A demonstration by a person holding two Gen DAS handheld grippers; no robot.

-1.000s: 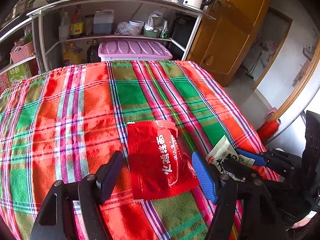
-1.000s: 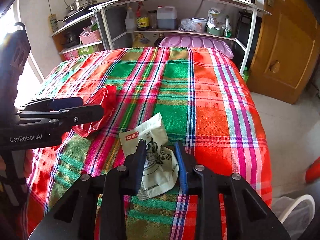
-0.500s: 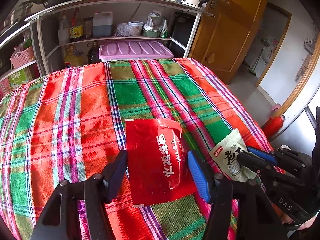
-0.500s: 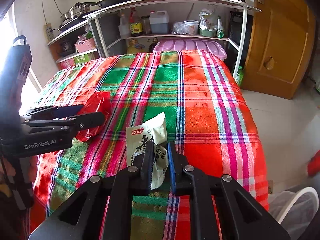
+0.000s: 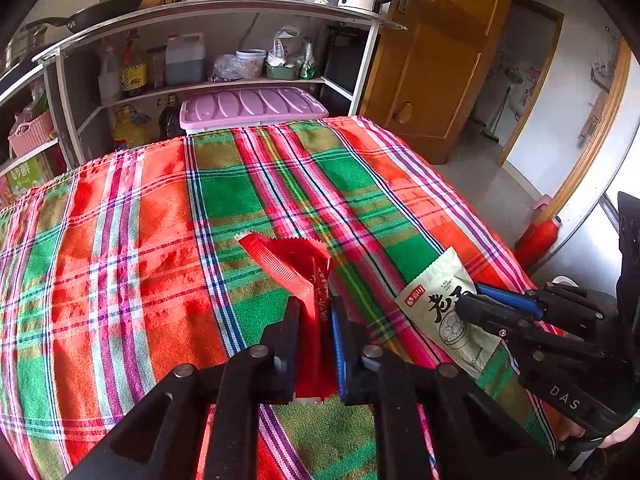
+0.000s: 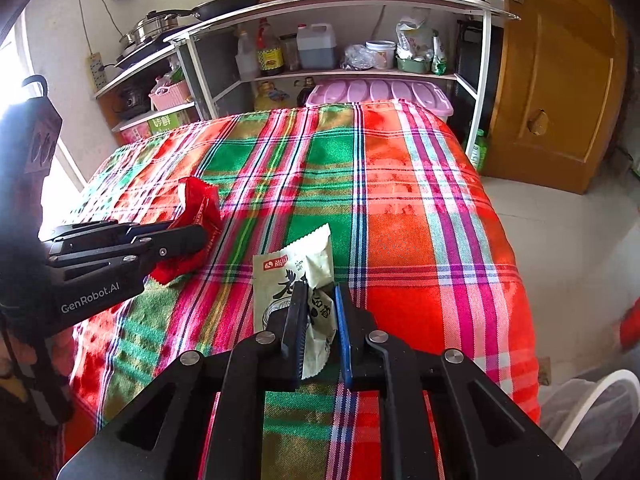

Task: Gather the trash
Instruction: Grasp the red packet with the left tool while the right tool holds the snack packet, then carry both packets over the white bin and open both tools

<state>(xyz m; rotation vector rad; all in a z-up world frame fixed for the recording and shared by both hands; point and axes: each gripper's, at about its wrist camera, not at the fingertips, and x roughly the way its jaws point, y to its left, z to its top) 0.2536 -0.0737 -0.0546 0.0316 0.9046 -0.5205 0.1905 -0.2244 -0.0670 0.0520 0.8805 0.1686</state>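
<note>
Both wrappers are gripped: left claw (image 5: 314,320) pinches the red wrapper (image 5: 296,264), right claw (image 6: 318,320) the pale packet (image 6: 296,268); next, lift them off the table (image 6: 400,200) to the bin (image 6: 600,412).

Two wrappers pinched over a plaid tablecloth (image 6: 400,208)

The right gripper (image 6: 318,300) is clamped on a crumpled pale green packet (image 6: 296,268); at left, the left gripper (image 6: 192,236) squeezes a red wrapper (image 6: 200,204). A shelf (image 6: 360,72) stands behind; a white bin (image 6: 600,404) shows lower right.
</note>
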